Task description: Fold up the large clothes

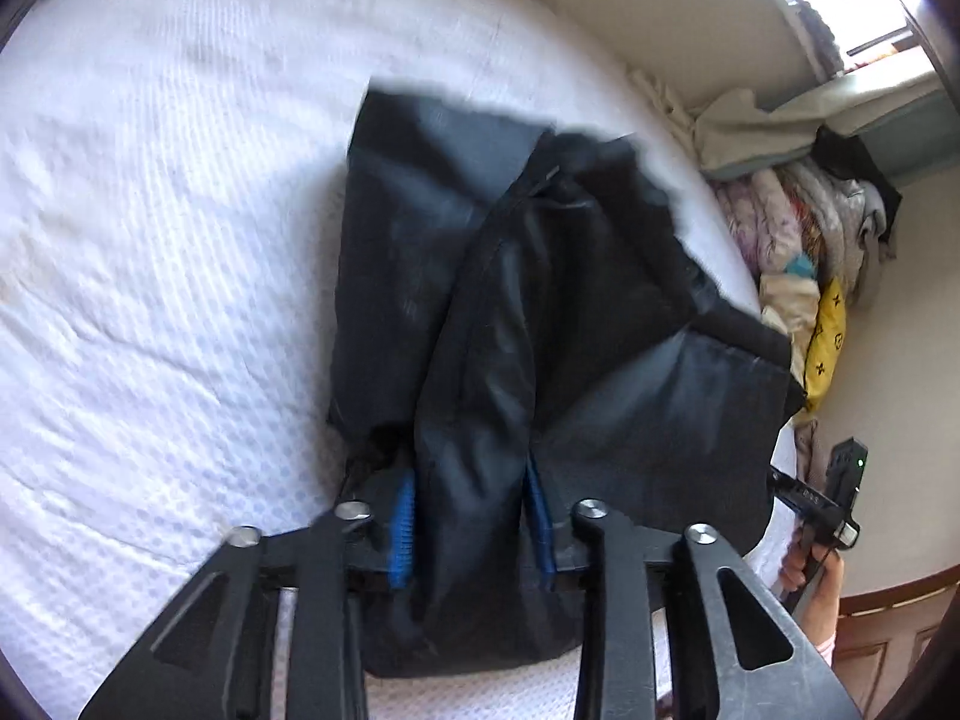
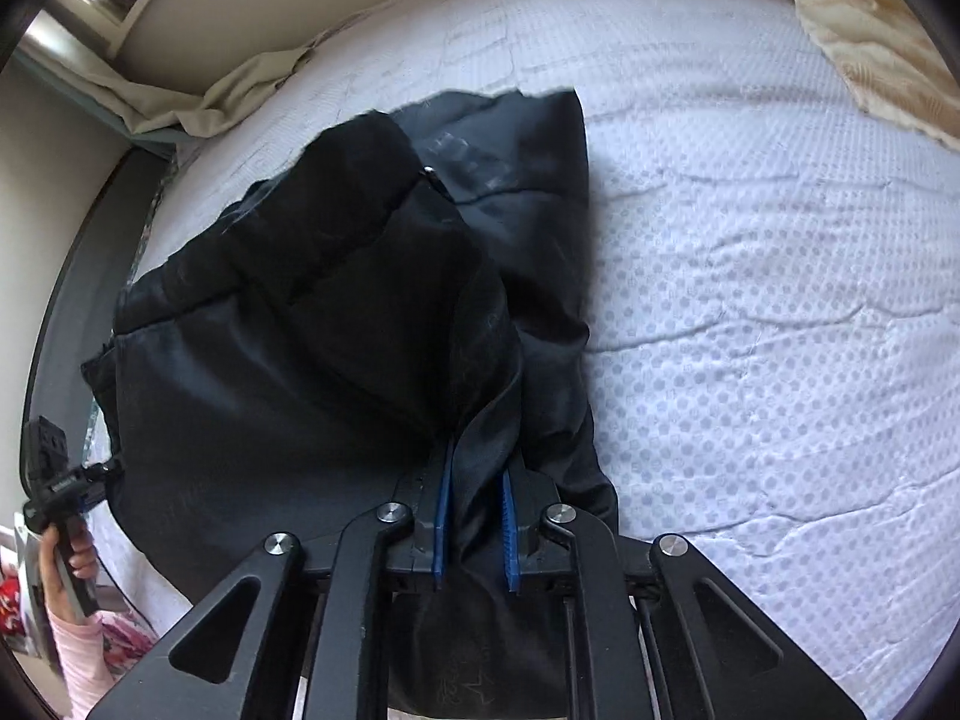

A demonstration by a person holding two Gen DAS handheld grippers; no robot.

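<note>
Both wrist views close above the bed (image 1: 150,240), facing forward, sharing the black garment (image 2: 312,360)

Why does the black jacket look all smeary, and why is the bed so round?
Left wrist view: the black jacket is blurred, especially its far edge. Right wrist view: it is sharper. Both views: the fisheye lens bulges the bed and darkens the corners.

A home bedroom: a bed (image 2: 750,240) with a white dotted cover, a pile of bedding (image 1: 804,222) against the wall, a window (image 1: 840,6) above, and a cream pillow (image 2: 870,54).
</note>
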